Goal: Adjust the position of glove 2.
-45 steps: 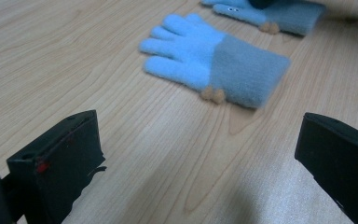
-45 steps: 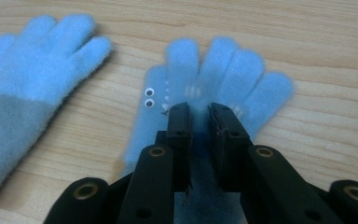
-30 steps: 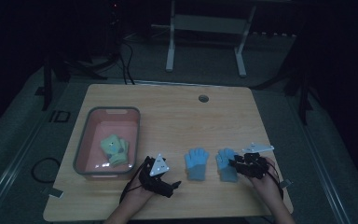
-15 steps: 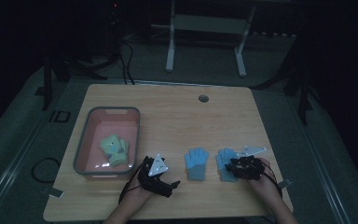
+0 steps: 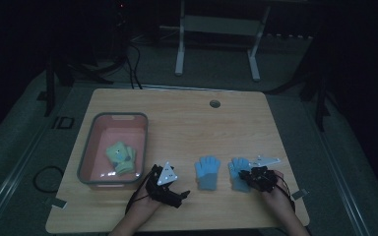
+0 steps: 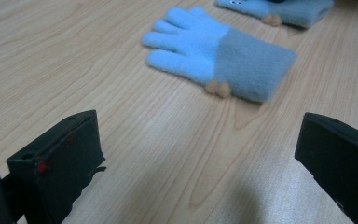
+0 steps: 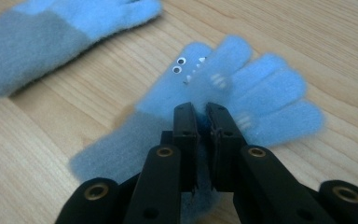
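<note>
The wooden table [image 5: 187,128] carries everything. At its left stands a pink tub [image 5: 89,152] with a pale green glove [image 5: 121,156] lying inside. Toward the near edge two blue gloves lie side by side, fingers pointing away from the person: the left blue glove [image 5: 207,173] sits free on the wood between the two hands, and the right blue glove [image 5: 238,173] lies just beside it.

The right gripper [image 5: 254,177] rests over the cuff end of the right blue glove [image 7: 223,93]. Its jaws have just been closing and now pinch a fold of the fabric near the palm, almost together. This glove shows small googly eyes and stitched white marks; its cuff is partly hidden behind the jaws.

The left gripper [image 5: 177,192] lies low near the table's front edge, jaws wide apart with bare wood between them, touching nothing. The left blue glove [image 6: 214,51] lies ahead of it, well apart.

The room beyond the table is too dark to make out.
</note>
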Available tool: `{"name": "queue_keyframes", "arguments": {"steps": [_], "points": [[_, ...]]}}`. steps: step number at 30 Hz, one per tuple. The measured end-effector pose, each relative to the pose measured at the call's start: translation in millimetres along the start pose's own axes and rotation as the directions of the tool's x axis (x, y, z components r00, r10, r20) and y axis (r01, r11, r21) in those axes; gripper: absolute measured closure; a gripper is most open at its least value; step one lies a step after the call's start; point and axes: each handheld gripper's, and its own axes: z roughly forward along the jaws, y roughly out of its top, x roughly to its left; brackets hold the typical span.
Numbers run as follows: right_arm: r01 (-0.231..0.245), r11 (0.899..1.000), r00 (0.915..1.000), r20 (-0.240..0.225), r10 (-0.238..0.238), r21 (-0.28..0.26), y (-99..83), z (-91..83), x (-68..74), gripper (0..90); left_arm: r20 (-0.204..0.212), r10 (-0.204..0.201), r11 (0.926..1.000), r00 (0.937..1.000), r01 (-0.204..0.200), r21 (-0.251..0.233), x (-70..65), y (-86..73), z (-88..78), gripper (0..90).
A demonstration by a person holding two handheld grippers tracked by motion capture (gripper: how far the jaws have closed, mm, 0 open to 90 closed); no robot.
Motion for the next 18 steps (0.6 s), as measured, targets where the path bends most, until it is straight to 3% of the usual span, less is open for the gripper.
{"name": "queue_keyframes", "arguments": {"steps": [5,7,11,18], "points": [[-0.034,0.999,0.9991,0.024,0.034,-0.006,4.4,-2.3,2.7,85.2,0.000,0.002,1.0000,1.0000,-0.002,0.000,-0.2,0.1,0.4,0.8],[-0.052,0.998,0.9977,0.043,0.053,-0.035,14.0,-10.9,3.5,85.5,0.002,0.000,1.0000,1.0000,0.000,-0.001,0.0,0.2,0.2,0.8],[-0.038,0.995,0.9974,0.057,0.043,-0.089,33.2,-27.7,6.7,85.5,0.002,0.004,1.0000,1.0000,-0.004,0.000,0.3,0.6,-0.3,0.8],[-0.015,0.988,0.9995,0.025,0.019,-0.152,65.5,-45.1,21.8,85.4,0.000,0.006,1.0000,1.0000,-0.006,-0.003,-0.4,1.2,-0.6,0.8]]}}
